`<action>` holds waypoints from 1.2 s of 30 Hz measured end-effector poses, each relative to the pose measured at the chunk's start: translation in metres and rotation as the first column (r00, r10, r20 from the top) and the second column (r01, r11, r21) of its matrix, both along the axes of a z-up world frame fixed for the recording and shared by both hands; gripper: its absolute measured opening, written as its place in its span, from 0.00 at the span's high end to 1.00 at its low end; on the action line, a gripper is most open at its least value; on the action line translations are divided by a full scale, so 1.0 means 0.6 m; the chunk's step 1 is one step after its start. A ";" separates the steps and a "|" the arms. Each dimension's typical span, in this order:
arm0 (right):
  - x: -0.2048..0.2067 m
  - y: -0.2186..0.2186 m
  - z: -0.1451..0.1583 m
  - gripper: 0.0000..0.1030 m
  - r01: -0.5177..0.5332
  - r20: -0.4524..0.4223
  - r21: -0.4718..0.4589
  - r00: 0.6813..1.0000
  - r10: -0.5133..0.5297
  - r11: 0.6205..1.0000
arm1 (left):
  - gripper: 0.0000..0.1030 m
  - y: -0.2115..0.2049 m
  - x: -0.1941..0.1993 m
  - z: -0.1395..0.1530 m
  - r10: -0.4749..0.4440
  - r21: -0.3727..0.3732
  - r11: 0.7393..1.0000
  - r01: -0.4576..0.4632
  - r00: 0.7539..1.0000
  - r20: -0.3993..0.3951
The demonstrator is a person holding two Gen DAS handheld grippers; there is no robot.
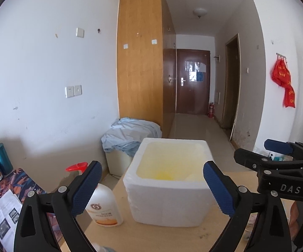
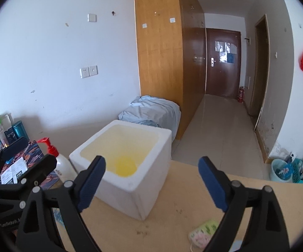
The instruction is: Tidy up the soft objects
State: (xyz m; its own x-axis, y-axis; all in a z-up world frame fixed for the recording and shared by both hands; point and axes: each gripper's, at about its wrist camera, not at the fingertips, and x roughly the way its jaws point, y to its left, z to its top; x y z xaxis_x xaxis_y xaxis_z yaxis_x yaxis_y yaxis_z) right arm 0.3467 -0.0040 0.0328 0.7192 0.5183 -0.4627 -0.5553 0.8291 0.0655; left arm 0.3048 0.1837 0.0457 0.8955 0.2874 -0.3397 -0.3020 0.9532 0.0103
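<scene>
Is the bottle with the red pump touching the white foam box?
Apart. The left wrist view shows bare table between the bottle and the foam box.

The foam box (image 1: 168,201) is white with a yellow-tinted interior, the pump bottle (image 1: 103,203) left of the box is white with a red pump and orange label, the table (image 2: 256,201) is light wood, and the packet (image 2: 202,230) right of the box is pale green and pink.
</scene>
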 end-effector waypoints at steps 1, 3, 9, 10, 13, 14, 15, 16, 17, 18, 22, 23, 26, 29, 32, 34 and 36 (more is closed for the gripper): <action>-0.009 -0.008 0.000 0.10 0.007 -0.001 0.000 1.000 -0.007 1.000 | 0.04 -0.006 -0.008 0.001 -0.002 0.001 1.000 0.002 1.000 0.004; -0.025 -0.023 0.001 0.10 0.010 -0.003 0.012 1.000 -0.010 1.000 | 0.04 -0.018 -0.022 0.004 -0.015 -0.005 1.000 0.015 1.000 0.004; -0.077 -0.066 0.004 0.10 0.030 0.006 0.037 1.000 -0.031 0.999 | 0.04 -0.058 -0.064 0.010 -0.071 -0.015 0.997 0.071 0.997 0.005; -0.086 -0.074 0.004 0.10 0.035 0.009 0.044 0.999 -0.035 0.998 | 0.04 -0.065 -0.073 0.011 -0.077 -0.017 0.997 0.077 0.997 0.008; -0.107 -0.098 0.007 0.10 0.052 0.019 0.062 0.998 -0.054 0.997 | 0.04 -0.081 -0.092 0.014 -0.089 -0.026 0.996 0.089 0.996 0.013; -0.114 -0.108 0.007 0.09 0.056 0.022 0.070 0.998 -0.058 0.996 | 0.04 -0.084 -0.096 0.015 -0.093 -0.028 0.995 0.093 0.996 0.014; -0.119 -0.115 0.008 0.09 0.060 0.023 0.076 0.998 -0.062 0.995 | 0.04 -0.090 -0.103 0.015 -0.095 -0.028 0.995 0.096 0.995 0.017; -0.127 -0.126 0.009 0.09 0.070 0.026 0.084 0.997 -0.072 0.994 | 0.04 -0.094 -0.109 0.014 -0.098 -0.025 0.995 0.098 0.995 0.017; -0.130 -0.132 0.010 0.09 0.073 0.027 0.088 0.997 -0.076 0.993 | 0.04 -0.100 -0.115 0.013 -0.108 -0.020 0.994 0.108 0.994 0.016; -0.134 -0.135 0.011 0.09 0.076 0.028 0.092 0.997 -0.079 0.993 | 0.03 -0.105 -0.119 0.013 -0.118 -0.018 0.993 0.118 0.993 0.013; -0.155 -0.159 0.016 0.08 0.092 0.040 0.104 0.995 -0.096 0.990 | 0.03 -0.119 -0.140 0.010 -0.132 -0.020 0.991 0.132 0.991 0.005; -0.161 -0.164 0.017 0.08 0.091 0.039 0.107 0.995 -0.096 0.990 | 0.03 -0.124 -0.145 0.010 -0.130 -0.014 0.991 0.131 0.991 0.009; -0.180 -0.182 0.015 0.07 0.098 0.043 0.110 0.994 -0.103 0.989 | 0.03 -0.134 -0.159 0.010 -0.131 -0.009 0.991 0.131 0.991 0.013; -0.199 -0.197 0.011 0.07 0.104 0.044 0.116 0.993 -0.110 0.988 | 0.03 -0.141 -0.177 0.012 -0.128 -0.011 0.992 0.128 0.991 0.024; -0.214 -0.208 0.008 0.07 0.113 0.043 0.117 0.992 -0.118 0.987 | 0.02 -0.149 -0.193 0.015 -0.126 -0.010 0.992 0.126 0.991 0.035; -0.224 -0.218 0.004 0.06 0.124 0.039 0.110 0.991 -0.129 0.986 | 0.02 -0.155 -0.205 0.017 -0.128 -0.004 0.992 0.128 0.991 0.040; -0.235 -0.226 -0.002 0.05 0.138 0.040 0.097 0.989 -0.142 0.986 | 0.02 -0.163 -0.215 0.016 -0.129 0.003 0.992 0.129 0.991 0.043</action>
